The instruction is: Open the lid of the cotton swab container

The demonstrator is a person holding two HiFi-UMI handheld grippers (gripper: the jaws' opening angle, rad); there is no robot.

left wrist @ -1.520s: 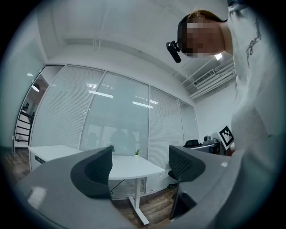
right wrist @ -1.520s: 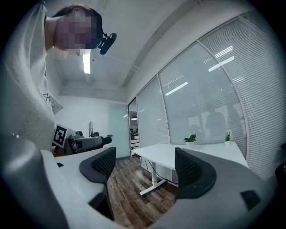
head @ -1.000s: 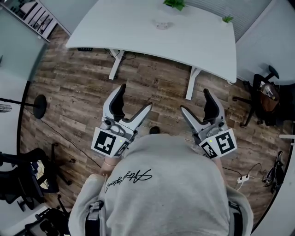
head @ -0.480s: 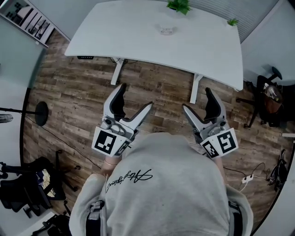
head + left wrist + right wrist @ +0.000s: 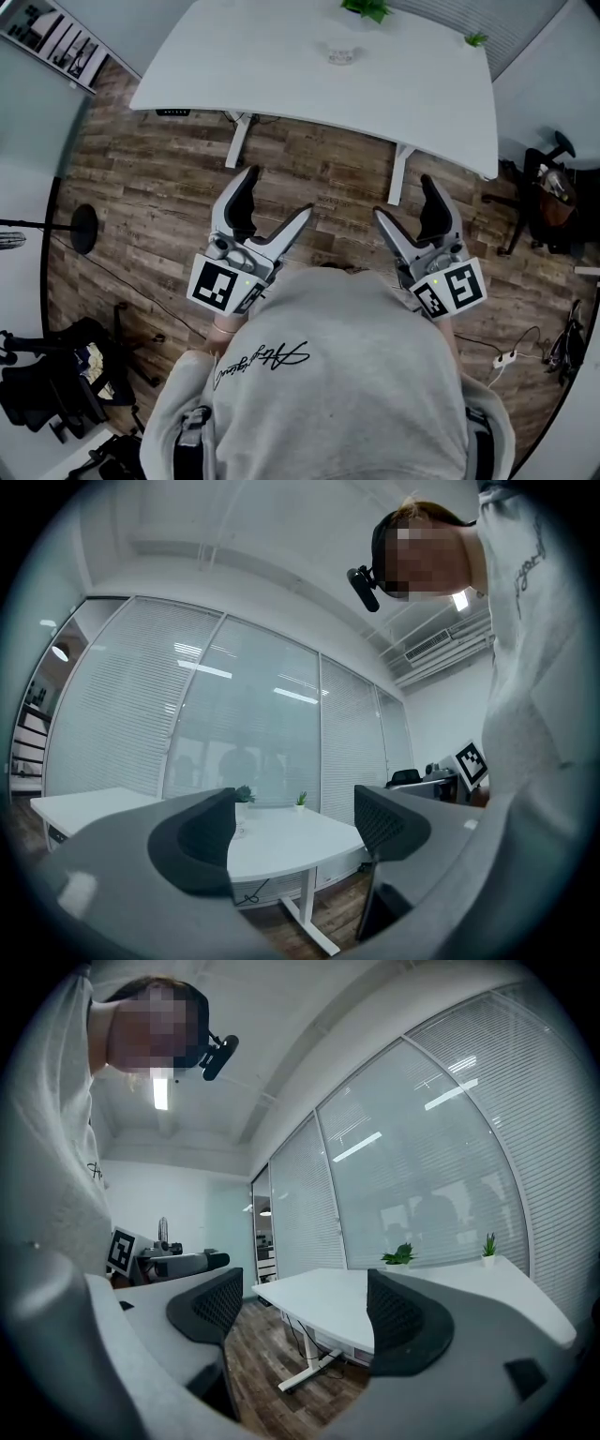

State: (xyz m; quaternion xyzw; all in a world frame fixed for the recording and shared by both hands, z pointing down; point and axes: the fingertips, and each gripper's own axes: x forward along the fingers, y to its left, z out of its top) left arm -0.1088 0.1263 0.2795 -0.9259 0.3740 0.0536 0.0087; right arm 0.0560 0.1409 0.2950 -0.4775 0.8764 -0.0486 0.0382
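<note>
Head view: the left gripper [image 5: 278,192] and the right gripper [image 5: 403,197] are held above the wooden floor [image 5: 150,178], short of the white table [image 5: 262,66]. Each has its jaws spread apart, with nothing between them. The small clear cotton swab container [image 5: 342,54] is seen on the table's far part, near a potted plant [image 5: 366,8] and well apart from both grippers.

White desk [image 5: 281,66], brown plank floor [image 5: 141,187], grey sweatshirt [image 5: 337,375], grey black-padded left tool [image 5: 278,193]

Head view looks steeply down; both gripper views face the table [image 5: 281,66].
</note>
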